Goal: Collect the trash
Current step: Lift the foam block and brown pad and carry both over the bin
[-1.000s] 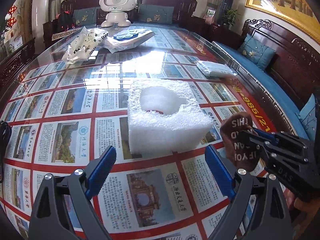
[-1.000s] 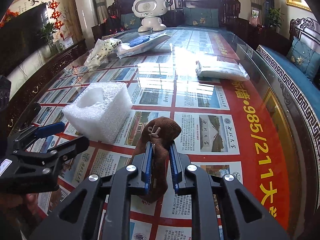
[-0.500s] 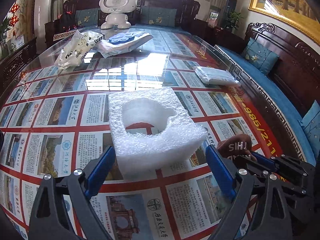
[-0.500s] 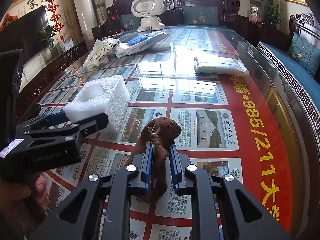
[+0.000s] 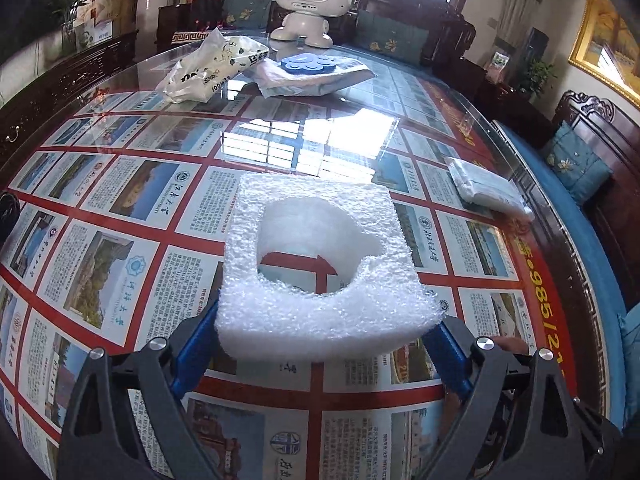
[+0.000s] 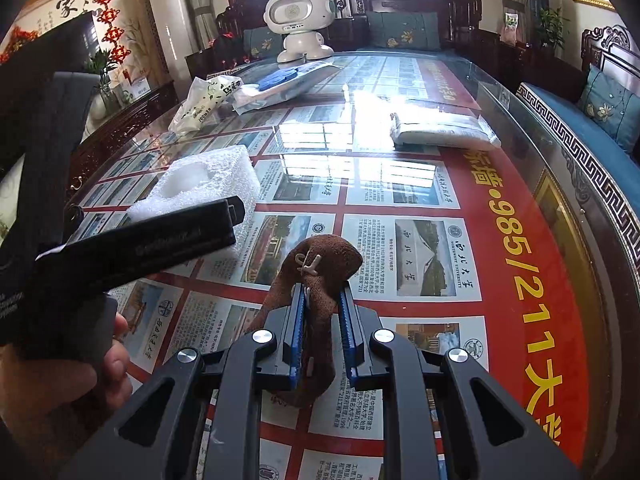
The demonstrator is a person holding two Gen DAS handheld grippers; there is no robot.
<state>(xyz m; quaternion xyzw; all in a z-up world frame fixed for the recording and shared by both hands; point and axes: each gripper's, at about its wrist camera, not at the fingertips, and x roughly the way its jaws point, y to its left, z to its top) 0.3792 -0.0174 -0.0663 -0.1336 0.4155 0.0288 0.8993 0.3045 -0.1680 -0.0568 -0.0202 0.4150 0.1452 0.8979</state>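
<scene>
A white foam block [image 5: 320, 268] with a round cut-out sits on the glass table [image 5: 120, 200]. My left gripper [image 5: 320, 344] is wide open with its blue fingers on either side of the block's near end; whether they touch it I cannot tell. The block also shows in the right wrist view [image 6: 208, 184], partly behind the left gripper's black body [image 6: 132, 248]. My right gripper [image 6: 322, 332] is shut on a brown sock [image 6: 320, 276] and holds it above the table.
A crumpled white plastic bag [image 5: 208, 68], a flat packet with a blue piece on it [image 5: 312, 72] and a white robot figure [image 5: 312, 4] stand at the far end. A white folded packet [image 5: 488, 192] lies at the right. Dark wooden sofas surround the table.
My left gripper has moved forward, so the foam block now lies between its open fingers. The right gripper still holds the brown sock and has barely moved.
</scene>
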